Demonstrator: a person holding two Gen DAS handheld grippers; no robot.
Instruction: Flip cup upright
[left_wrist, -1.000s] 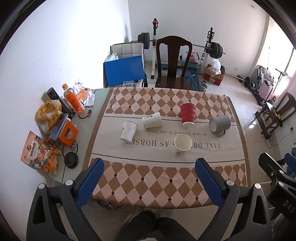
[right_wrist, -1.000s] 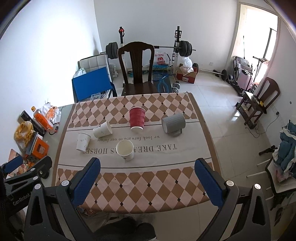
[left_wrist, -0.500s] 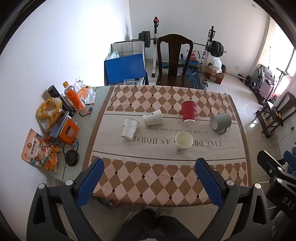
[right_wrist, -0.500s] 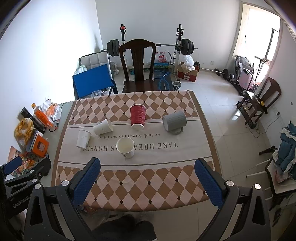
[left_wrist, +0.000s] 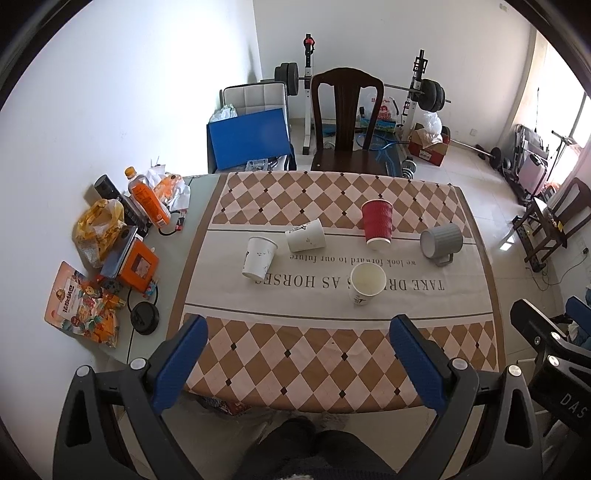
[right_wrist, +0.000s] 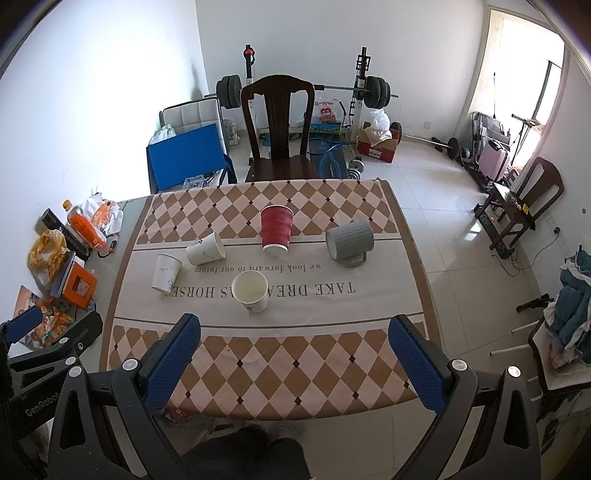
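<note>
**Cups wait on the desk**

Both grippers, left (left_wrist: 297, 349) and right (right_wrist: 295, 349), hang high above the desk (left_wrist: 332, 354), fingers spread wide and holding nothing. The red cup (left_wrist: 376, 228) stands upside down near the gray mug (left_wrist: 441, 240), which lies on its side.

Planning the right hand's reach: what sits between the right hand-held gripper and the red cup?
In the right wrist view, the upright white paper cup stands between the right hand-held gripper and the red cup.

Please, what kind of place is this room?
Probably a room in a home, used for both dining and exercise: a table with a checked cloth, a wooden chair, and a barbell rack by the far wall.
</note>
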